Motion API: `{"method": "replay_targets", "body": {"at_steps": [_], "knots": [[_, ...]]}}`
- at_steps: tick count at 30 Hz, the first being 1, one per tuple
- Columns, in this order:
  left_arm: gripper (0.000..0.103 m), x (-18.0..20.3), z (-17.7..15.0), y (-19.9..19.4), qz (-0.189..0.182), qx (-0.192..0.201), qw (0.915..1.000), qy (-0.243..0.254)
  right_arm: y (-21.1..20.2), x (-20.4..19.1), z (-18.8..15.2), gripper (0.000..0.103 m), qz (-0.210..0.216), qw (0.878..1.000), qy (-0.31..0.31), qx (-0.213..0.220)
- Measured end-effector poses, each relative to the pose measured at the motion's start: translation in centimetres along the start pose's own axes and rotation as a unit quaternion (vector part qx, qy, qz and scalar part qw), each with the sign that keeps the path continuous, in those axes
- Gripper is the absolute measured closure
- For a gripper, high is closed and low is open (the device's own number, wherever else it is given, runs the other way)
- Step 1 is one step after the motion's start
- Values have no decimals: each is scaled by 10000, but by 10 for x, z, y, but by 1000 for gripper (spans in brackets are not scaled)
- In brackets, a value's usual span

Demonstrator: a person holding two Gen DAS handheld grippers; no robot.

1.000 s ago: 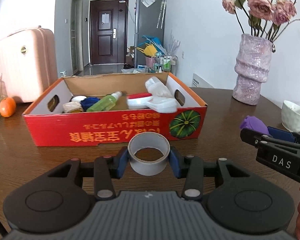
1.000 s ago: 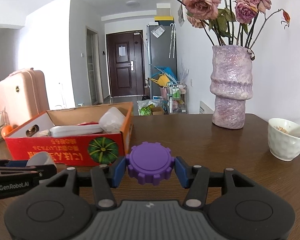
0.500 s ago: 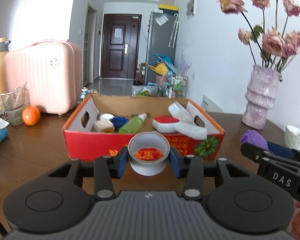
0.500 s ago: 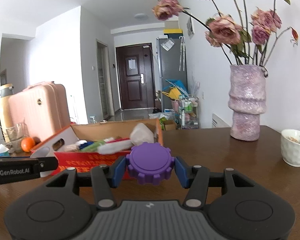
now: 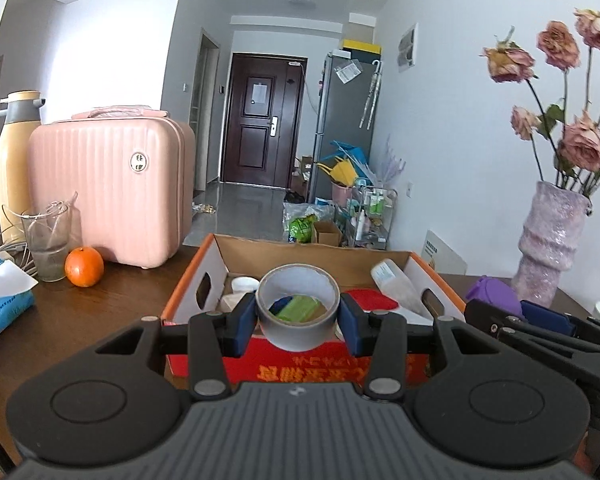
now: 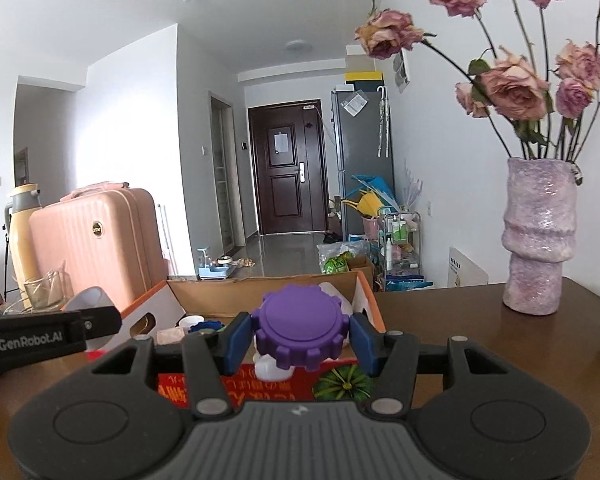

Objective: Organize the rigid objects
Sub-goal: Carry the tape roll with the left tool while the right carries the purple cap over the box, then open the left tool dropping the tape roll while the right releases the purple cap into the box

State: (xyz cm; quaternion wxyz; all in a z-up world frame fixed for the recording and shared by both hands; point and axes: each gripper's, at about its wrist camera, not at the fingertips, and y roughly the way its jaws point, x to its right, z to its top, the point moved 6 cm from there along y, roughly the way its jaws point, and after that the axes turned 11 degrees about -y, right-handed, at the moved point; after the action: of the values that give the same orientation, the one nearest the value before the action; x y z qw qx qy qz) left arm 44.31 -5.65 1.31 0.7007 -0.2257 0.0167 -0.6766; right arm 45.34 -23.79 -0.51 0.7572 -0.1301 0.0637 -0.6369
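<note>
Both grippers have come up off the table and closer to the box since a second ago, so each held thing now sits in front of the box's open top instead of its red front wall. From the left wrist, the left gripper [image 5: 298, 318] pinches a grey tape roll [image 5: 297, 306] between its blue pads, the roll's hole facing up and slightly toward the camera, its axis near upright; through the ring a green bottle [image 5: 300, 307] inside the cardboard box [image 5: 212, 276] shows. The box stands near the middle of the dark wooden table [image 5: 100, 308], its long side across the view. At the table's left edge are an orange [image 5: 84, 267], a glass [image 5: 48, 240], a tissue pack [image 5: 0, 304] and a pink suitcase [image 5: 112, 188]; a pink vase [image 5: 548, 248] of dried roses stands toward the right. From the right wrist, the right gripper [image 6: 302, 338] clamps a purple toothed knob [image 6: 302, 334] by its rim, flat face up and tilted toward the camera, above the box's near right corner. Beyond the table, a hallway leads to a dark door [image 6: 286, 168].
</note>
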Motion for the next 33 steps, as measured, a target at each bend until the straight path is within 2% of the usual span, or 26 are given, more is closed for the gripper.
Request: {"method": "replay_targets", "body": {"at_steps": [12, 24, 25, 26, 27, 28, 29, 31, 33], "knots": [[59, -13, 13, 56, 245, -48, 9997, -64, 62, 10, 9, 50, 254, 9994, 30, -244], [58, -7, 17, 114, 378, -209, 9990, 113, 125, 13, 18, 50, 458, 9971, -110, -605], [56, -8, 17, 118, 415, -220, 9988, 123, 131, 13, 17, 49, 437, 9967, -152, -664], [48, -9, 18, 121, 438, -221, 9987, 133, 134, 12, 16, 43, 421, 9964, -211, -711], [30, -11, 19, 125, 470, -225, 9985, 146, 137, 12, 15, 39, 403, 9961, -259, -739], [19, -13, 21, 127, 517, -217, 9983, 150, 138, 13, 15, 31, 372, 9960, -291, -758], [2, -16, 22, 127, 583, -166, 9981, 144, 139, 13, 15, 22, 344, 9959, -311, -771], [0, -21, 26, 126, 687, -58, 9975, 127, 138, 15, 16, 14, 297, 9962, -314, -751], [0, -25, 28, 127, 674, -125, 9976, 77, 135, 16, 17, 5, 274, 9967, -244, -721]]}}
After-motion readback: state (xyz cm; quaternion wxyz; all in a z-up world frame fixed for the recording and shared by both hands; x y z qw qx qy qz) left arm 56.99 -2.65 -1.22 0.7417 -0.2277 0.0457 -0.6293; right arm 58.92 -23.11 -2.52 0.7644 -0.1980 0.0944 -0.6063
